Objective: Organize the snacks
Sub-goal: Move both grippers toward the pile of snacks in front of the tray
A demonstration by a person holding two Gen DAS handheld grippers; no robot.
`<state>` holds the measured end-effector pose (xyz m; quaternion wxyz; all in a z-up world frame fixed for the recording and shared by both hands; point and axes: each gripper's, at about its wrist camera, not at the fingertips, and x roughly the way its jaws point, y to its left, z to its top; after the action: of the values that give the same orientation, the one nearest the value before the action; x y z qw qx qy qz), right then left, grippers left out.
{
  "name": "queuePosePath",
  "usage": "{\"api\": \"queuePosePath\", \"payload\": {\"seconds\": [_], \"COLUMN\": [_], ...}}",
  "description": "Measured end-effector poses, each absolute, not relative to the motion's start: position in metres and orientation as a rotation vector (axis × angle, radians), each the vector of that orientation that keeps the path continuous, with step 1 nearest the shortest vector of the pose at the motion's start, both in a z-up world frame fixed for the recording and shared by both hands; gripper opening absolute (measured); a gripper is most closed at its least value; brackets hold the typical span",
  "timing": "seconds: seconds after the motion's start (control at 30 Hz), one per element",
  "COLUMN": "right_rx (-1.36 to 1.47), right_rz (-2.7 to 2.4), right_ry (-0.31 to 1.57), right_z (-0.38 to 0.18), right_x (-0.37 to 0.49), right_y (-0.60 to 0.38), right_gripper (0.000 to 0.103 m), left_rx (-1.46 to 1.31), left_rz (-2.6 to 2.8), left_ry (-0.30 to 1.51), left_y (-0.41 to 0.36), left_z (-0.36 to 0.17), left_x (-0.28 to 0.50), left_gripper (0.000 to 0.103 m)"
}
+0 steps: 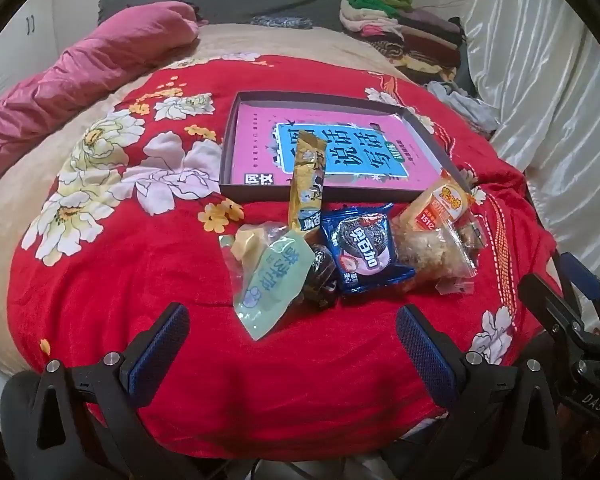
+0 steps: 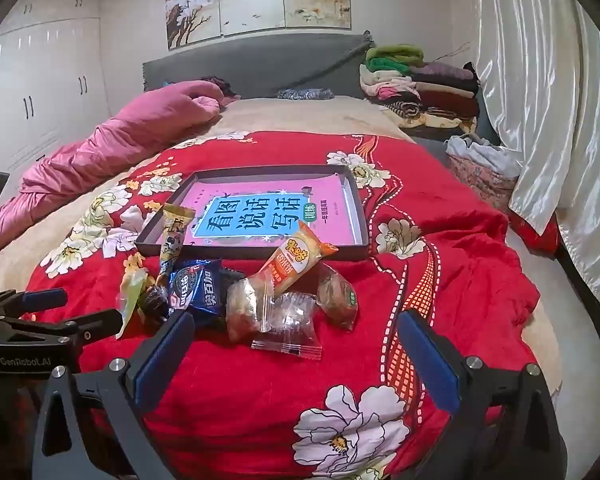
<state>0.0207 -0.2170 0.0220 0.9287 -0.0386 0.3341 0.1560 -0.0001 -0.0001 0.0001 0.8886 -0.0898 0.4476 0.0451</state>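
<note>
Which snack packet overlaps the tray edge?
The long gold stick packet: its top end lies over the tray rim; the blue cookie pack lies wholly on the blanket.

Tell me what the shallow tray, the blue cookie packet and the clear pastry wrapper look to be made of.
Shallow tray: likely stiff cardboard with a matte dark finish; thin, straight, sharp-cornered walls suggest a box lid.
Blue cookie packet: printed plastic or foil film, glossy; it creases and catches light.
Clear pastry wrapper: thin transparent plastic film; the pastry shows through, and its crimped end seal is visible.
</note>
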Motion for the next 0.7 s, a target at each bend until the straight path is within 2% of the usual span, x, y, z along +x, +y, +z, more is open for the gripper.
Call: {"api": "queuePosePath", "payload": {"seconds": [0.7], "right_rx": [-0.079], "right_rz": [0.322], "right_ry": [0.689], "right_z": [0.0216], "right_x": [0.0211], "right_y": [-0.2169], "right_gripper": [0.102], "left_rx": [-0.194], "left_rz": [0.094], "left_ry": [0.929], "left_y": [-0.0042], "left_z": [-0.0039], "left_x": [-0.0005], "left_gripper": [0.103]}}
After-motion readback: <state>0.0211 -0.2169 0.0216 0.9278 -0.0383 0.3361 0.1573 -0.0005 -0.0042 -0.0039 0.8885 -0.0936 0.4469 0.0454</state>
